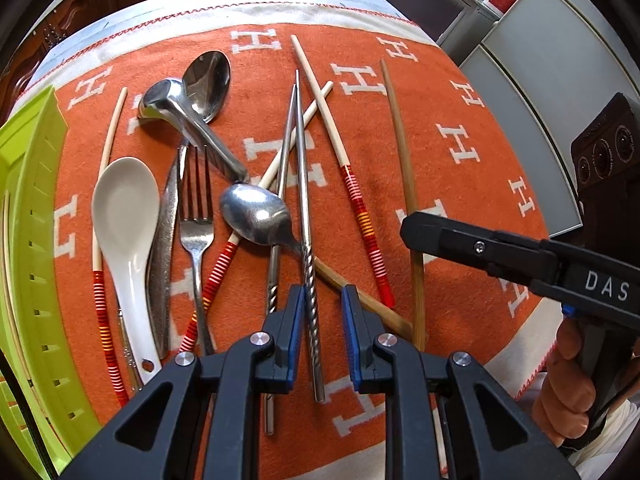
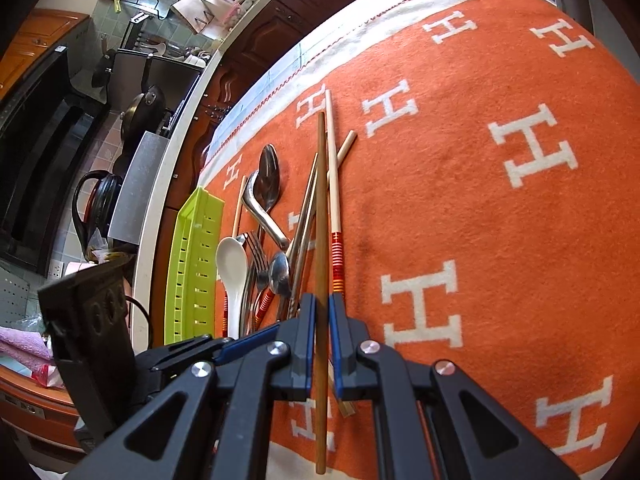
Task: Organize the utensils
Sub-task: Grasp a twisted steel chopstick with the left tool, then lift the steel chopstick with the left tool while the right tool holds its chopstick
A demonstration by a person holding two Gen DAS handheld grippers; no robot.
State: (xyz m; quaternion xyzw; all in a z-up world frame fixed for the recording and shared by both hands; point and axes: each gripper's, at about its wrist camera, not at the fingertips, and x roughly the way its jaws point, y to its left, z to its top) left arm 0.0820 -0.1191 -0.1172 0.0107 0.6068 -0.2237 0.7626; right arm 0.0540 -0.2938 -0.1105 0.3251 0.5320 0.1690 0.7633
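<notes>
A brown chopstick (image 2: 321, 240) is pinched between the pads of the right gripper (image 2: 321, 312), the jaws drawn almost together on it. It is judged light, stiff and smooth; held toward its thick end, the long free tip can swing, so a hold nearer mid-length would steady it. In the left wrist view this chopstick (image 1: 404, 160) lies right of the steel chopstick, with the right gripper (image 1: 412, 229) across it.

The left gripper (image 1: 320, 300) stands narrowly spread astride the twisted handle of a steel chopstick (image 1: 304, 184); whether the pads press on it cannot be told. Steel is judged heavier and slippery, and the twisted part offers the surest purchase.

Just left of the steel chopstick, a metal spoon (image 1: 256, 214) lies over a striped chopstick (image 1: 216, 276). Further left lie a fork (image 1: 196, 224), a knife (image 1: 166, 240) and a white spoon (image 1: 124, 216), the last judged ceramic and chippable. Well left of the steel chopstick, at the worktop's edge, stands a green tray (image 1: 36, 240). Beyond the fork, a ladle (image 1: 176, 108) rests on a large spoon (image 1: 208, 84) on the orange cloth (image 1: 460, 92).
</notes>
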